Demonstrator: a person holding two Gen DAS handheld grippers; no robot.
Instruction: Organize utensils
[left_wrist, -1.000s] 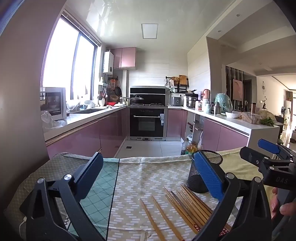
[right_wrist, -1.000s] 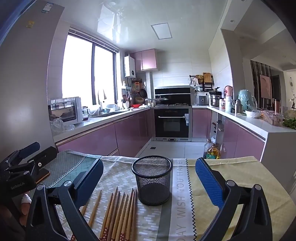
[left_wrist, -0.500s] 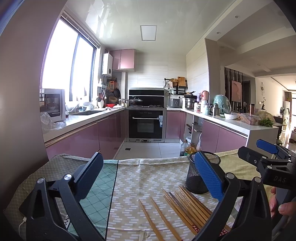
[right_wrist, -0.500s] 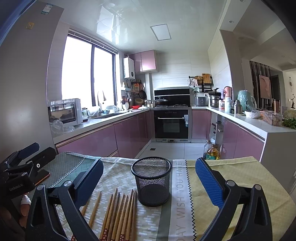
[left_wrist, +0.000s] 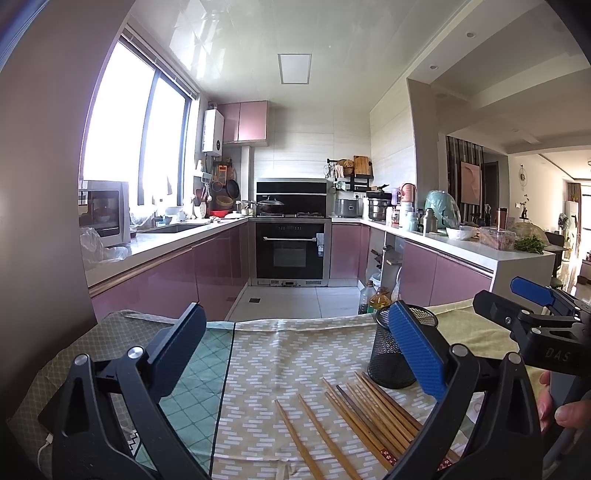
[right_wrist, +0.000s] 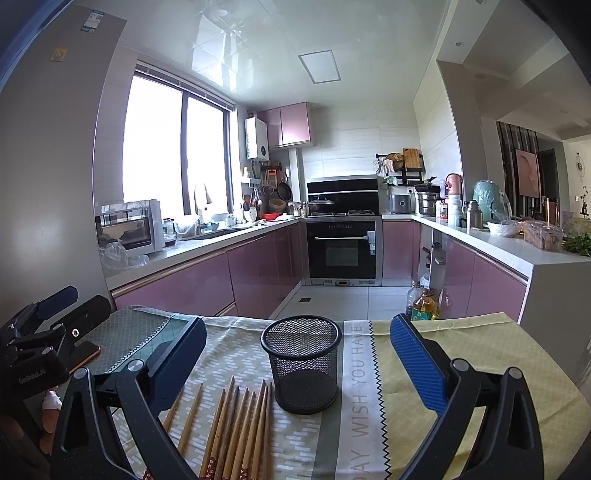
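Observation:
Several wooden chopsticks (left_wrist: 365, 417) (right_wrist: 236, 424) lie side by side on a patterned tablecloth (left_wrist: 288, 354) (right_wrist: 443, 354). Just behind them stands an empty black mesh holder (left_wrist: 395, 354) (right_wrist: 301, 362), upright. My left gripper (left_wrist: 299, 350) hovers open above the cloth, left of the chopsticks, with nothing between its fingers. My right gripper (right_wrist: 295, 362) is open too, its fingers framing the holder from the near side, not touching it. Each view shows the other gripper at its edge: the right gripper (left_wrist: 528, 310) and the left gripper (right_wrist: 55, 314).
A phone (right_wrist: 86, 354) lies on the cloth's left part. Beyond the table's far edge is a kitchen with purple cabinets (left_wrist: 177, 273), an oven (left_wrist: 291, 254) and a white counter (right_wrist: 517, 251). Oil bottles (right_wrist: 423, 306) stand on the floor behind the table.
Both views have tilted slightly, showing a little more of the table; the grippers stay open and the chopsticks and holder have not moved.

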